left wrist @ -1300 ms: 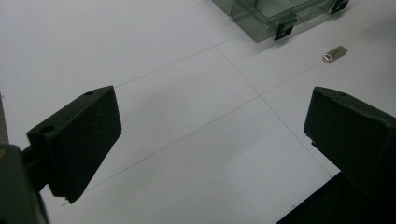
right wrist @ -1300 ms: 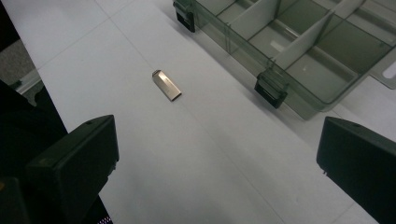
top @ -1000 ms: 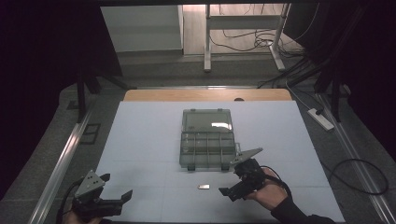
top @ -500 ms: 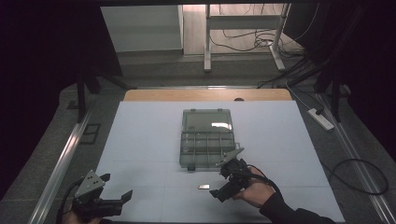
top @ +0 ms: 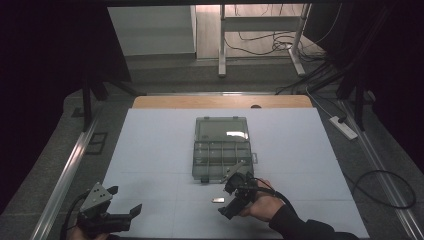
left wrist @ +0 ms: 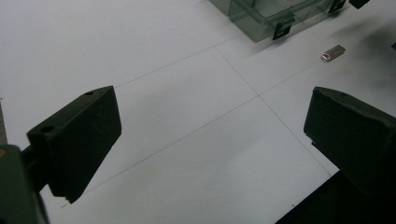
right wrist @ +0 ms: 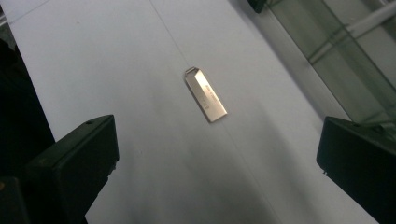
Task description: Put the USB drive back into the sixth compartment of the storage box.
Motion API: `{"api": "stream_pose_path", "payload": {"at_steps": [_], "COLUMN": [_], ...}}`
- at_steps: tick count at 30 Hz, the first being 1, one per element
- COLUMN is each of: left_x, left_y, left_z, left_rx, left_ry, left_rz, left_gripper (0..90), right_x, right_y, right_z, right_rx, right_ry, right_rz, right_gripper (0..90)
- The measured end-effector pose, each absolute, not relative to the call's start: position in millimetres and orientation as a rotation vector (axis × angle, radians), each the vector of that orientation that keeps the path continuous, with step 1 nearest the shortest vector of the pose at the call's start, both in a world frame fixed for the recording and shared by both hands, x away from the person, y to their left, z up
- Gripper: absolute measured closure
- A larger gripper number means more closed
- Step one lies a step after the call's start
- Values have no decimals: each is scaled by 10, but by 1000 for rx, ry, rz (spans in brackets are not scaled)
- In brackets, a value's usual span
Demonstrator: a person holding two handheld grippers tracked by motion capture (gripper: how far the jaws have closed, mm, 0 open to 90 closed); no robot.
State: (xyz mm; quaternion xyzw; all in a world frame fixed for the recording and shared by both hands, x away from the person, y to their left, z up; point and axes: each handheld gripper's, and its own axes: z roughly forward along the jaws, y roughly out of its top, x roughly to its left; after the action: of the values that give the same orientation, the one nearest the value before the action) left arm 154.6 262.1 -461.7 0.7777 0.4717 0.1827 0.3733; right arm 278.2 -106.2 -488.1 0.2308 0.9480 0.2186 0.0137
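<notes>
A small silver USB stick [top: 217,200] [right wrist: 206,94] lies flat on the white table, just in front of a clear compartment box [top: 222,159] with its lid laid open behind it. My right gripper [top: 226,200] [right wrist: 217,158] hovers over the stick with its jaws spread wide, one on each side of it, and nothing is held. My left gripper [top: 125,199] [left wrist: 210,126] sits near the front left corner of the table, open and empty, far from the stick [left wrist: 332,52].
The table top is a white sheet [top: 150,150] with thin grid lines and a wooden strip at its far edge. The box's front latches [left wrist: 283,30] face me. A power strip [top: 343,127] and cables lie on the floor to the right.
My right gripper has moved left from beside the box's front right corner to over the USB stick. The left gripper has stayed put.
</notes>
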Motion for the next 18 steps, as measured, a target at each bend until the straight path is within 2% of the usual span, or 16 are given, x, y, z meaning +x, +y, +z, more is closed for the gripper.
{"api": "stream_pose_path", "payload": {"at_steps": [15, 18], "left_x": [1553, 1554], "left_y": [2636, 2636], "left_z": [-4618, -4618], "left_rx": [1980, 1980], "left_ry": [1207, 1205], "left_rz": [456, 456], "left_gripper": [44, 44], "right_x": [2832, 2841], "right_y": [-795, -763], "right_z": [-5043, -5077], "right_rx": [639, 618], "right_ry": [2996, 2995], "right_rz": [588, 572], "right_gripper": [0, 25]}}
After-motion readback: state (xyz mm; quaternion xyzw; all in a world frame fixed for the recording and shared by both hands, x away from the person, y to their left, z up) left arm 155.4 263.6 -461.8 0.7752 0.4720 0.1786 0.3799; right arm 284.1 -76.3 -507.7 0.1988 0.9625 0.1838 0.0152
